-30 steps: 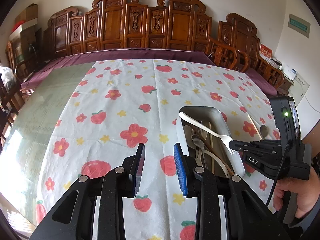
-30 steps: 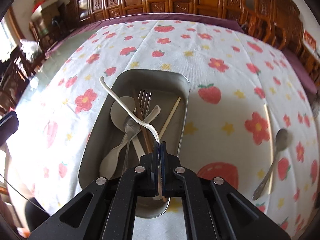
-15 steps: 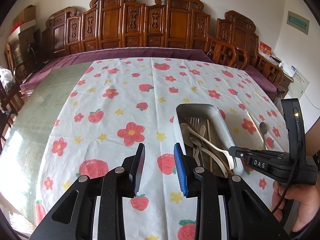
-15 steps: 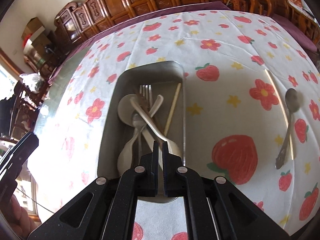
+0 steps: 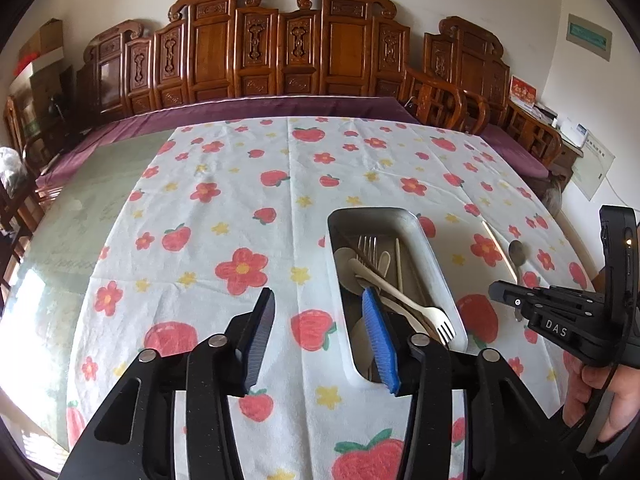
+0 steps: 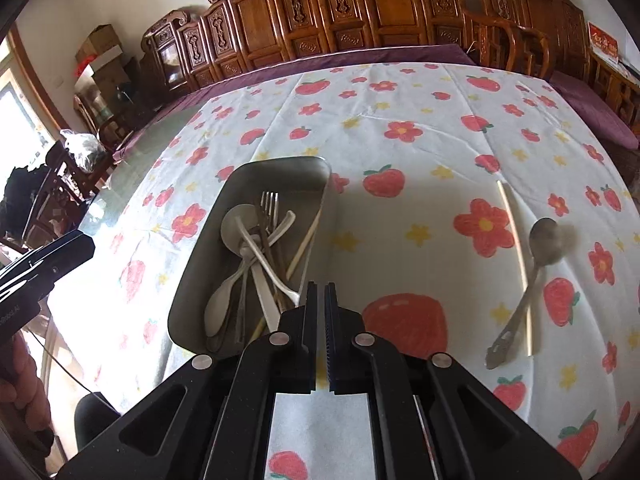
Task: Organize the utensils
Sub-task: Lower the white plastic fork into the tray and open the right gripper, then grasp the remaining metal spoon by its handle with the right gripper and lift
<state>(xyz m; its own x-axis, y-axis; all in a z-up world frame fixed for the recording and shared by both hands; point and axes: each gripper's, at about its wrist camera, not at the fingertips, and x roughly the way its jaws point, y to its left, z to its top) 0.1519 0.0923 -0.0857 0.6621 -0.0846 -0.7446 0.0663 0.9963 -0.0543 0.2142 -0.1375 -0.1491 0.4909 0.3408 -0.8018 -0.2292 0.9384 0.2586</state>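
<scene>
Rectangular stainless-steel tray [image 6: 200, 276] on a white tablecloth printed with red strawberries and flowers [image 6: 400, 140], holding mixed cutlery: a white plastic fork [image 5: 416, 307] lying diagonally on top with its tines toward the tray's near right corner, a metal fork [image 6: 269, 208], a pale round-bowled spoon [image 6: 236, 222] and a light wooden chopstick [image 6: 306, 242] along the right wall. Left gripper [image 5: 320, 330] hovers over the cloth at the tray's near left edge, its blue-padded fingers set wide apart and empty. Right gripper [image 6: 321, 320], just beside the tray's near right corner, shows only a narrow slit between its fingers (nothing held). A grey metal spoon [image 6: 528, 280] and a second chopstick [image 6: 514, 248] lie on the cloth, well to the tray's right.
</scene>
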